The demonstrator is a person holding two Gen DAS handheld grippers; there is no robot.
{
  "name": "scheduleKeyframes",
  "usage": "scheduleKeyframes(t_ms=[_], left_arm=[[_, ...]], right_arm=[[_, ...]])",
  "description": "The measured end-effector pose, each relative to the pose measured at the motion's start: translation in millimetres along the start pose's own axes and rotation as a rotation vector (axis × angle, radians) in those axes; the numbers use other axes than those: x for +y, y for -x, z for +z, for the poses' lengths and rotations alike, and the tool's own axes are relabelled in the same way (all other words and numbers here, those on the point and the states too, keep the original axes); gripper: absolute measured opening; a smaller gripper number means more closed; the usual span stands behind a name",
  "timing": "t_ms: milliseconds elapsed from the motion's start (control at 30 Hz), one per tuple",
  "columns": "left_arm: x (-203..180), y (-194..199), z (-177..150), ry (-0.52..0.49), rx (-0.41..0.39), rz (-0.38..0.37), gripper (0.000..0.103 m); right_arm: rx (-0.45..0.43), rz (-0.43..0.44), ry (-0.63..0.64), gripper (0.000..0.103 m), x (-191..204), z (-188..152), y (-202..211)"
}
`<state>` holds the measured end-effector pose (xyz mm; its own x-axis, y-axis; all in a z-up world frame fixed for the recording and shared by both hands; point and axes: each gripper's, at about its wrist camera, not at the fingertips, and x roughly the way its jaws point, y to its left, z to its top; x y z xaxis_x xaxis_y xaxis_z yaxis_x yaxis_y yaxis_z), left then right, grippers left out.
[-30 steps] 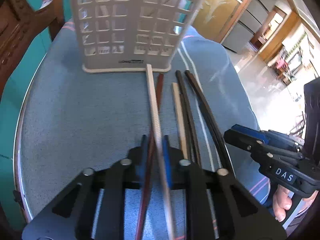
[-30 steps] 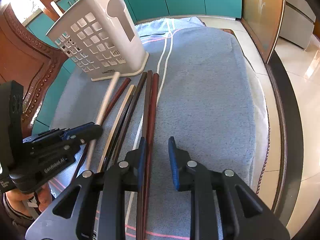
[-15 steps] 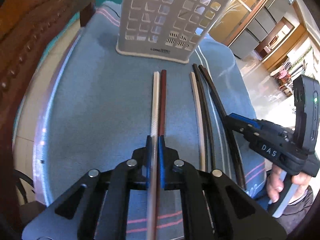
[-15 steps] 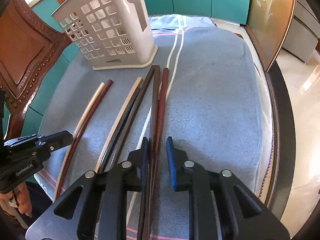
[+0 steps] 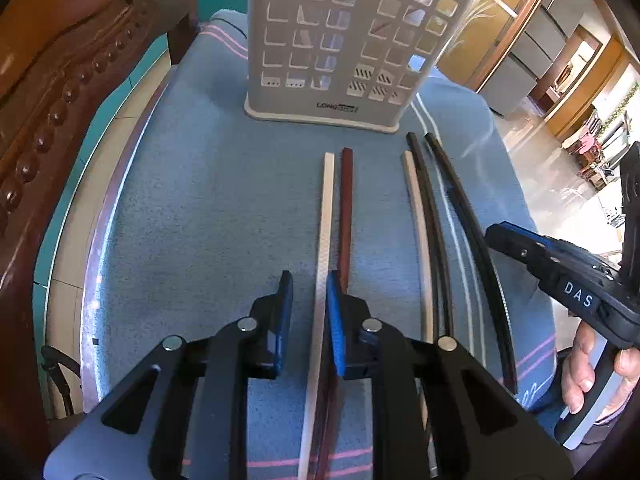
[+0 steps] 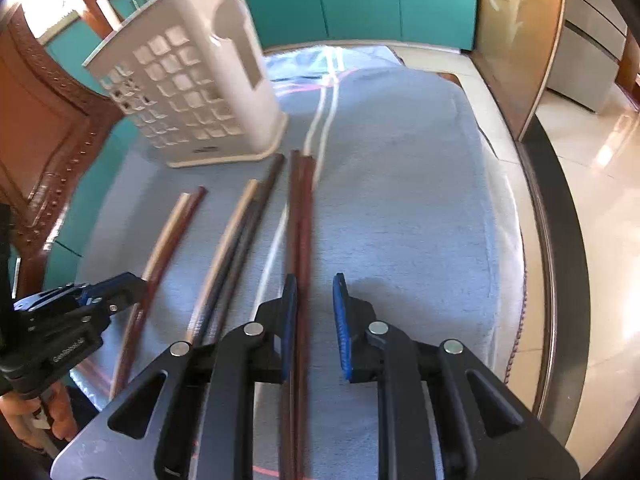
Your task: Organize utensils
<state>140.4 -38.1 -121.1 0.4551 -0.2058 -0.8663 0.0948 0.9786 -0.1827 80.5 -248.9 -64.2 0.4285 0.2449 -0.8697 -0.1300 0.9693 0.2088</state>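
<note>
My left gripper (image 5: 308, 312) has let go. Half a second ago its jaws were pressed together on the pale chopstick (image 5: 326, 216); now they stand spread, with that stick lying flat on the blue towel (image 5: 200, 220) between them, close against the right-hand pad. A second ago its far end was lifted and slanted toward the white holder (image 5: 340, 40); now it lies straight, side by side with the reddish-brown chopstick (image 5: 346, 200), their tips nearly level and just short of the holder's base. I read that as a pair matched up, not yet stowed.

My right gripper (image 6: 316, 316) is also spread, holding nothing. The two dark red chopsticks (image 6: 302, 216) run under its left finger, and that view is blurred, so I take it the hand is moving. Since half a second ago it has come forward over that pair.

Between the two pairs lie a tan stick and two dark ones (image 6: 236, 240), loosely grouped.

So sorting seems well along, but every stick I can see on the towel is outside the holder. Something pale sticks out of the holder's top; I cannot tell what it is.
</note>
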Motion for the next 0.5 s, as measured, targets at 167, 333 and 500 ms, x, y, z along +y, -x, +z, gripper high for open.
scheduleKeyframes(t_ms=[167,333,500], left_arm=[[-5,-1,1,-0.024,-0.009,0.022,0.019],[-8,1,-3,-0.036,-0.014,0.039,0.019],[-4,2,-2,-0.033,-0.014,0.035,0.019]], right_arm=[[0.014,0.027,0.047,0.019,9,-3,-2],[0.015,0.031,0.088,0.019,21,-5,-5],[0.011,0.016,0.094,0.013,22,-5,-4]])
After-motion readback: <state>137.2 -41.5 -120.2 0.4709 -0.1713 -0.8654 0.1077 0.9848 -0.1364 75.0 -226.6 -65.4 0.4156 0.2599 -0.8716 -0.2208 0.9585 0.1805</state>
